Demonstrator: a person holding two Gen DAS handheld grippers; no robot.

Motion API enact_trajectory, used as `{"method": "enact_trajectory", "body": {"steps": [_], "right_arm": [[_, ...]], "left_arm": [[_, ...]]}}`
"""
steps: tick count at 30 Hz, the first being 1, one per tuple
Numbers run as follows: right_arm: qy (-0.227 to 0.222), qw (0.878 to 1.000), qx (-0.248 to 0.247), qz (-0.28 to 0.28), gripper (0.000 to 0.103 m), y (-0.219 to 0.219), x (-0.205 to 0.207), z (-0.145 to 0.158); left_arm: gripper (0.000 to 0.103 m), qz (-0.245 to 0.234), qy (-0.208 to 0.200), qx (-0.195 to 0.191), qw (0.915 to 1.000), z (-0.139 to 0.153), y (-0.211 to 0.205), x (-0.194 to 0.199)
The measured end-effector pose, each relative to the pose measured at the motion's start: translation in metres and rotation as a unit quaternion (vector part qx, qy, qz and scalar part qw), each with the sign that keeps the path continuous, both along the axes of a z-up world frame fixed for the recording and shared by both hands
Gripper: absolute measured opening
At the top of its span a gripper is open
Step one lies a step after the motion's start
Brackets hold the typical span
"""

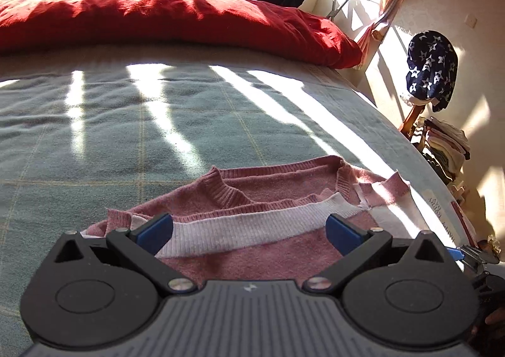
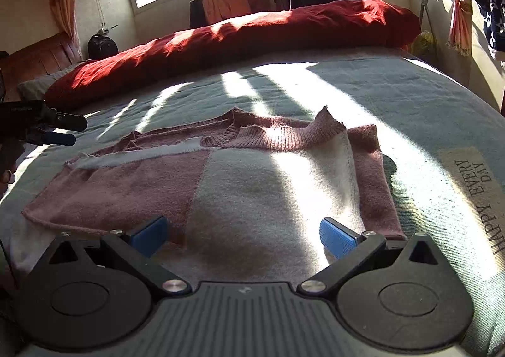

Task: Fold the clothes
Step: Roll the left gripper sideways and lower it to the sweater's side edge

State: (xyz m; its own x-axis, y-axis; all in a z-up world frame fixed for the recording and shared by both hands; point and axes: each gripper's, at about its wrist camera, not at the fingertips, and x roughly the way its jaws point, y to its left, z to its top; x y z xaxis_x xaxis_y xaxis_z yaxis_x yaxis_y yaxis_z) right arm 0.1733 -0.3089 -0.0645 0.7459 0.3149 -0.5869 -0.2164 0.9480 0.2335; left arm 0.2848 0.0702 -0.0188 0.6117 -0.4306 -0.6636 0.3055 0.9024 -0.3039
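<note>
At the near edge of the bed — right hand-held gripper, jaws wide, nothing held, poised low over the hem of the pink-and-white sweater. Left hand-held gripper, likewise wide and empty, at the sweater's side. Sweater spread flat, sleeves tucked in — presumably ready for the next fold. Red duvet bunched beyond.

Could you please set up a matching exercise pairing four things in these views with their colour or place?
Things:
1. sweater
2. duvet
3. star-print garment
4. blanket

Descriptions:
A. red, bunched along the far side of the bed
B. navy with white stars, hanging off to the right of the bed
C. pink and white, lying flat in front of both grippers
D. grey-green, covering the bed, printed "HAPPY EVERY DAY"

Pairs: 1-C, 2-A, 3-B, 4-D
</note>
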Motion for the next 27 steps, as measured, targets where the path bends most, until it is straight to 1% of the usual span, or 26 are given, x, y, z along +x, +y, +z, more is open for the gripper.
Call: {"method": "enact_trajectory", "body": {"steps": [2, 4, 7, 11, 13, 15, 18, 24, 26, 27], "right_arm": [[-0.001, 1.000, 0.022, 0.003, 0.103, -0.001, -0.007, 0.008], [-0.006, 1.000, 0.019, 0.015, 0.103, 0.003, -0.014, 0.014], [-0.008, 0.999, 0.010, 0.031, 0.103, 0.013, -0.025, 0.020], [-0.005, 0.999, -0.004, 0.041, 0.103, 0.022, -0.037, 0.024], [-0.005, 0.999, -0.014, 0.043, 0.103, 0.026, -0.043, 0.026], [-0.005, 0.999, -0.022, 0.044, 0.103, 0.028, -0.049, 0.028], [-0.007, 0.999, -0.026, 0.045, 0.103, 0.030, -0.055, 0.031], [0.001, 0.998, -0.042, 0.053, 0.103, 0.043, -0.057, 0.033], [0.002, 0.997, -0.049, 0.061, 0.103, 0.050, -0.057, 0.033], [0.003, 0.997, -0.051, 0.065, 0.103, 0.053, -0.056, 0.033]], "left_arm": [[0.102, -0.007, 0.002, -0.011, 0.9999, 0.001, 0.004, -0.022], [0.102, -0.014, 0.010, -0.022, 0.9996, -0.003, 0.007, -0.042], [0.102, -0.013, 0.034, -0.017, 0.9992, -0.026, 0.006, -0.065], [0.102, 0.009, 0.036, -0.025, 0.9990, -0.051, 0.013, -0.085], [0.102, 0.013, 0.033, -0.037, 0.9987, -0.048, 0.016, -0.089], [0.102, 0.016, 0.029, -0.047, 0.9984, -0.039, 0.020, -0.092], [0.102, 0.019, 0.007, -0.060, 0.9980, -0.025, 0.031, -0.094], [0.102, 0.027, 0.021, -0.040, 0.9986, -0.020, 0.041, -0.088], [0.102, 0.014, 0.022, -0.036, 0.9990, -0.021, 0.039, -0.089], [0.102, 0.008, 0.022, -0.041, 0.9989, -0.023, 0.037, -0.090]]}}
